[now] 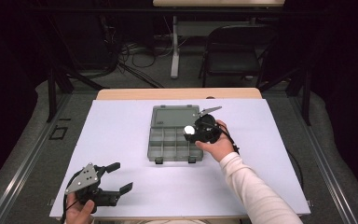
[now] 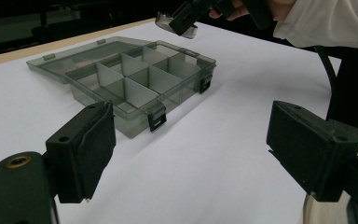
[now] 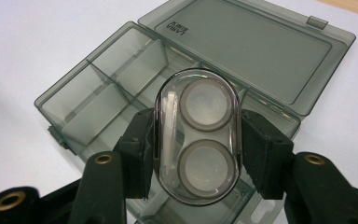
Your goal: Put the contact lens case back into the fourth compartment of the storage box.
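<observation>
Right gripper (image 3: 195, 158): closed on a small clear case (image 3: 196, 137), a pad on each long side, flat face up toward the camera.
Case: oval, two round wells (image 3: 207, 105) inside, a white strip along one edge; held level, no tilt visible.
Box (image 1: 175, 134): smoky plastic organiser, directly beneath and beyond the right jaws, lid (image 3: 251, 44) laid flat open on the far side, two latches (image 2: 155, 120) on the near wall.
Compartments (image 3: 121, 81): apparently all bare, thin dividers between; case hangs above the ones at the box's right end.
Left gripper (image 1: 120, 177): jaws wide apart, nothing between them, well apart from the box, near the table's front edge.
Table (image 1: 121, 140): white sheet, bare around the box.
Step in hand (judgement): likely lowering the case into a compartment.
Fit: case looks about as long as one cell; hard to tell whether flat entry is possible.
Doing it well: centre over one cell, long side parallel to the dividers, descend straight, keep pads clear of the walls.
Release: part the jaws only once the case rests on the floor of the cell, then lift straight up.
Risk: corner catching a divider, box sliding since nothing steadies it; left gripper free to brace the near wall.
</observation>
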Available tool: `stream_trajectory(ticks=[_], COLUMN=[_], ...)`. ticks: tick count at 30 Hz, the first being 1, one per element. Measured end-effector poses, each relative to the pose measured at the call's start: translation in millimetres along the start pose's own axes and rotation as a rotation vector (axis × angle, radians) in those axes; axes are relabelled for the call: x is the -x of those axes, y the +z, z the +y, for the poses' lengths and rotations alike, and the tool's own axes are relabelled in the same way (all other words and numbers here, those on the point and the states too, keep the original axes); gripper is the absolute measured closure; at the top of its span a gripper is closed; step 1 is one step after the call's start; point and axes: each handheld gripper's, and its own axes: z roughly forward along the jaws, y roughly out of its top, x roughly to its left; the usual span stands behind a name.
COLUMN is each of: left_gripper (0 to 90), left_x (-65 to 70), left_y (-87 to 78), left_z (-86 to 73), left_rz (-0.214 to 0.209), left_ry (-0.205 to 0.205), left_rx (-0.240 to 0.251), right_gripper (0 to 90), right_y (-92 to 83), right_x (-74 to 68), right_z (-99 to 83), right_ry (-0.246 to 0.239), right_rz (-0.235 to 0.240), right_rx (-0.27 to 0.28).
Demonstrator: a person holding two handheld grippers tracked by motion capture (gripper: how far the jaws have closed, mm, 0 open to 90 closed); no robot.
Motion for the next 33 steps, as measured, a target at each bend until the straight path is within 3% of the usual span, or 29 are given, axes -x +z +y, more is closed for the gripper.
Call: stream_trajectory(ticks=[13,18,24,25,27,33], left_gripper=[16.2,16.2,16.2,16.2,16.2,16.2], left_x=[-0.1,-0.4,-0.2,-1.1,-0.5,-0.5], left_y=[0.1,0.1,0.4,0.8,0.5,0.4], left_z=[0.0,0.1,0.1,-0.2,0.0,0.0], left_rz=[-0.003,-0.006,-0.004,-0.026,-0.009,-0.009], left_ry=[-0.003,-0.002,-0.002,-0.003,-0.002,-0.003], left_rx=[0.004,0.003,0.001,0.007,0.001,0.002], right_gripper=[48.7,48.8,48.7,48.7,48.8,48.7], right_y=[14.0,19.5,25.1,26.3,28.6,32.6], right_x=[18.7,27.8,31.4,32.0,33.4,33.3], right_z=[2.4,2.8,3.4,3.2,2.6,2.1], right_ry=[0.052,0.104,0.123,0.126,0.131,0.139], right_rz=[0.004,0.015,0.004,0.002,0.001,-0.003], right_rx=[0.021,0.026,0.019,0.019,0.015,0.007])
